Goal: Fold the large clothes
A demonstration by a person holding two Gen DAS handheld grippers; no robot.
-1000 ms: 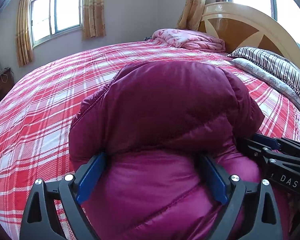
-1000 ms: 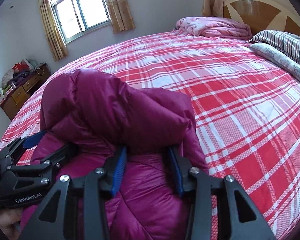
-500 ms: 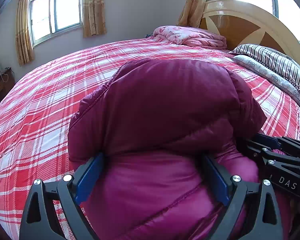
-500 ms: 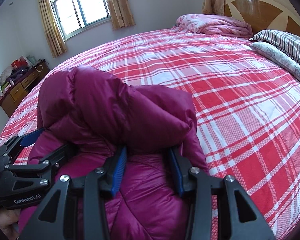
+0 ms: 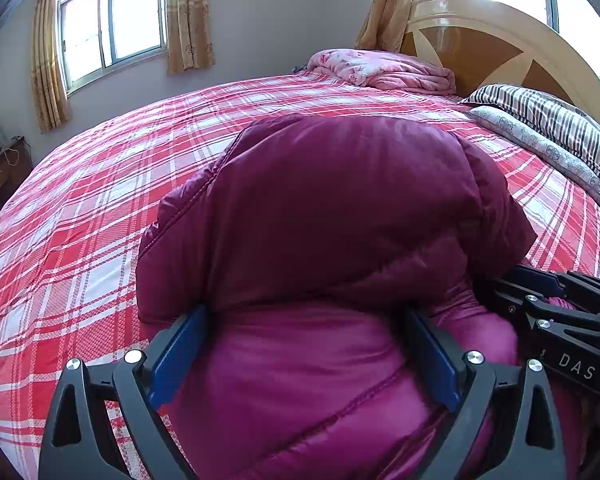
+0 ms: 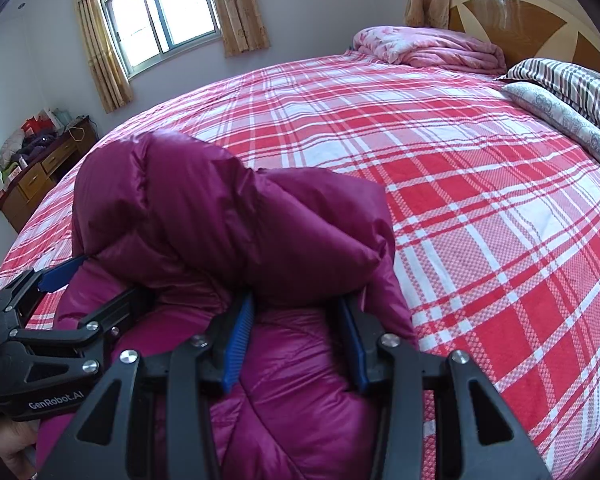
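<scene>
A puffy magenta down jacket lies bunched up on the red plaid bed, its upper part folded over toward me. My left gripper stands wide around the thick bundle, and both blue pads press into the fabric. My right gripper is shut on a narrower fold at the jacket's right side, with cloth bulging between its blue pads. Each gripper shows in the other's view: the right gripper at the right edge, the left gripper at the left. A hand holds the left one.
A folded pink quilt and striped pillows lie at the wooden headboard. A cluttered wooden dresser stands by the far wall under a curtained window. The plaid sheet stretches flat beyond the jacket.
</scene>
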